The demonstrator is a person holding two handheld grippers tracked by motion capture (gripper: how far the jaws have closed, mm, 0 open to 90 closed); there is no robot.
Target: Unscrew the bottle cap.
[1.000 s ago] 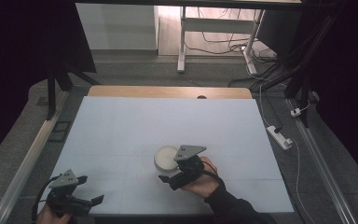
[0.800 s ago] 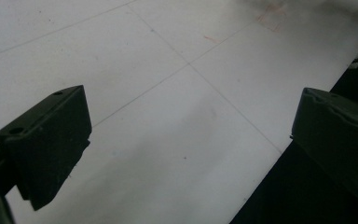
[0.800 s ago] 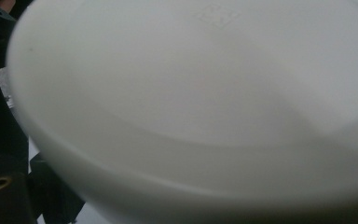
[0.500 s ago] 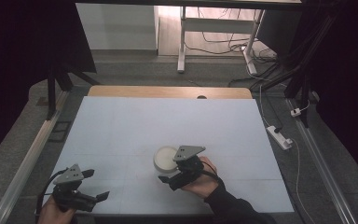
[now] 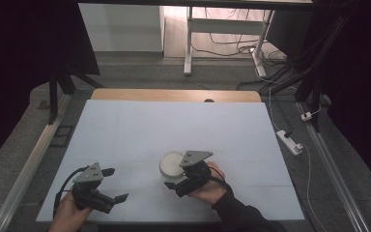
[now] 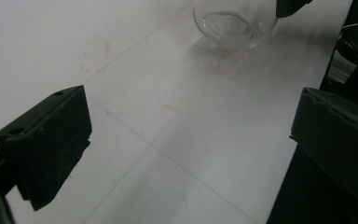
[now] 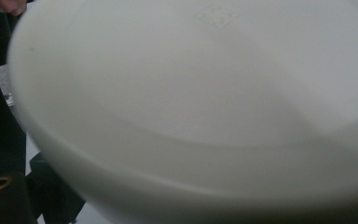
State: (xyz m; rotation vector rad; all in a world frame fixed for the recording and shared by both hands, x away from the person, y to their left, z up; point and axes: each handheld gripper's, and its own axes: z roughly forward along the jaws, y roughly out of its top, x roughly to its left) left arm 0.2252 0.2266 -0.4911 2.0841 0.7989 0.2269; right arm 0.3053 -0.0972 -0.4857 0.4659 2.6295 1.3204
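Gripping the white bowl (image 5: 172, 163) at its near rim, right gripper (image 5: 179, 183) | bowl sits on the table (image 5: 174, 121), near its front edge | left gripper (image 5: 110, 184) left of bowl, jaws wide, holding nothing

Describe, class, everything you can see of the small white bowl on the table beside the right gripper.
The bowl is small, round and white or translucent, like frosted plastic or glass, with a smooth, glossy wall. It stands upright on the pale table, near the front edge and slightly right of centre, mouth up, and looks empty. The right gripper is at its near side, right against the rim; whether the jaws actually clamp the wall cannot be told. The left gripper is apart from it, jaws open, with nothing between them.
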